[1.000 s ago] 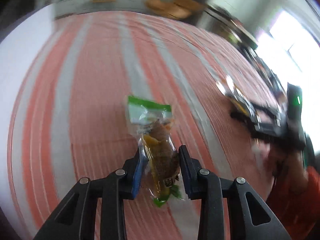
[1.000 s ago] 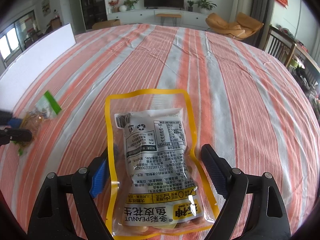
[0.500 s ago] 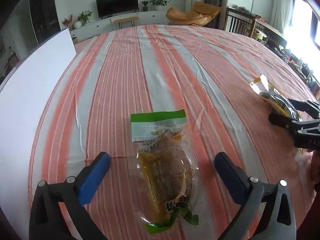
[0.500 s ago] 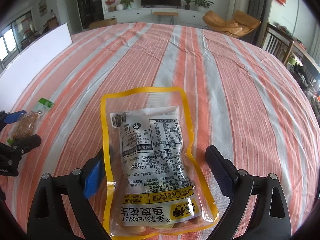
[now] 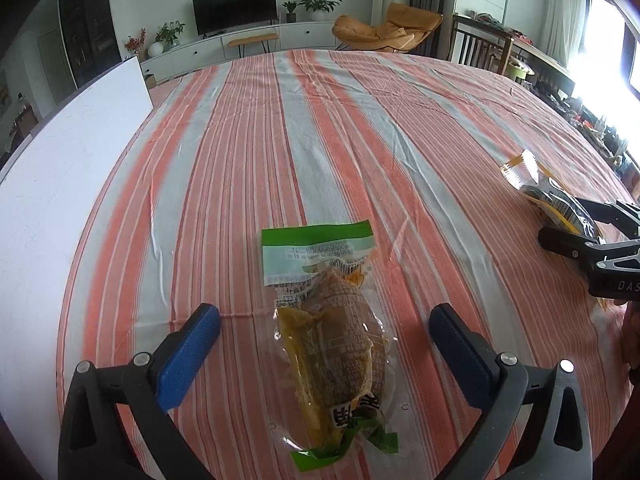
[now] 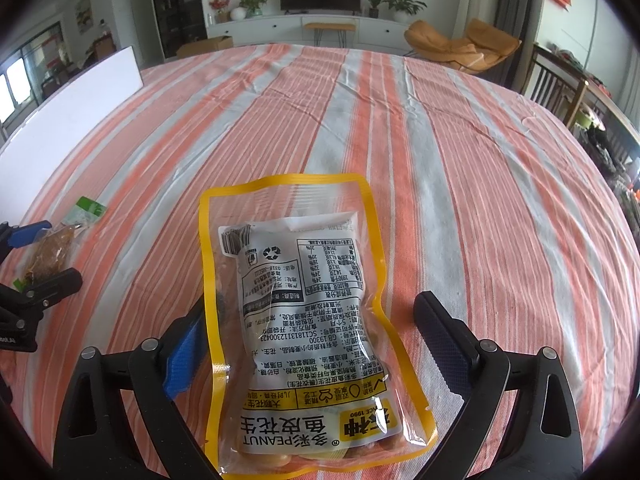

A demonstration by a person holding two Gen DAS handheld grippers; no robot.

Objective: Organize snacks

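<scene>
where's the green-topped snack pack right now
In the left wrist view, the green-topped snack pack lies flat on the striped tablecloth, between the open left gripper fingers, untouched.

The yellow-bordered clear plastic peanut pouch (image 6: 304, 312), lying printed side up and upside down to the right wrist view, reads "PEANUT", "SINCE 1990", "GB 19300", Chinese characters and a recycling symbol. The green-topped clear snack packet (image 5: 328, 320) bears a faint, unreadable date code. The black gripper body (image 5: 612, 276) shows "DAS".
</scene>
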